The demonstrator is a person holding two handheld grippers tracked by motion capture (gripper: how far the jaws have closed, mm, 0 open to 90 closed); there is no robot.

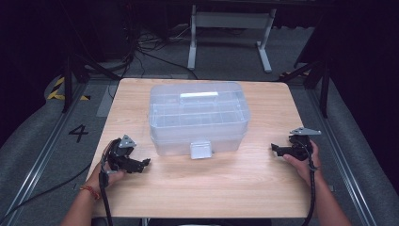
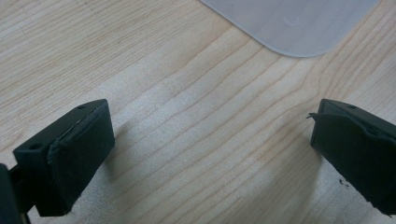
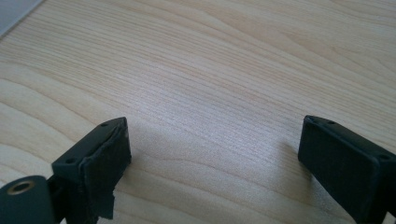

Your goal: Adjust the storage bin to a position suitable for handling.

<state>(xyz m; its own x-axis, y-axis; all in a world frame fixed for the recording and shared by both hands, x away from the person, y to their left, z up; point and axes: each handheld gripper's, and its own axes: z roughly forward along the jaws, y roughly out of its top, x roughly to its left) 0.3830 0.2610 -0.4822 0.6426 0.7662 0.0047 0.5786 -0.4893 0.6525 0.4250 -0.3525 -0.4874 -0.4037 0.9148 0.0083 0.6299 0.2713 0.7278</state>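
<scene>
The clear plastic box [image 1: 198, 117] sits on the wooden table [image 1: 226, 188], toward the far half and a little left of the middle. Its lid is on, with a pale handle [image 1: 199, 94] lying flat along the far part of the top, and through the plastic I can make out dividers inside. A frosted latch [image 1: 201, 149] hangs at the middle of the box's near wall, down to the tabletop.

My left gripper [image 1: 145, 163] lies near the box's near left corner, low on the table, jaws pointing toward the box's near wall but not touching it. In the left gripper view its two jaws stand wide apart with bare wood between them, and a rounded piece of frosted plastic [image 2: 292, 23] shows beyond them at the top edge. My left hand [image 1: 108, 167] wraps the body, a band on the wrist, and a cable [image 1: 106, 197] runs back toward me.

My right gripper [image 1: 275, 149] is well off to the right of the box, near the table's right edge, jaws aimed toward the box. In the right gripper view its jaws are likewise spread wide with nothing but wood grain between them. My right hand [image 1: 301, 162] holds it.

Beyond the table, past the box, are a grey floor, loose cables and a white metal stand [image 1: 230, 28].
</scene>
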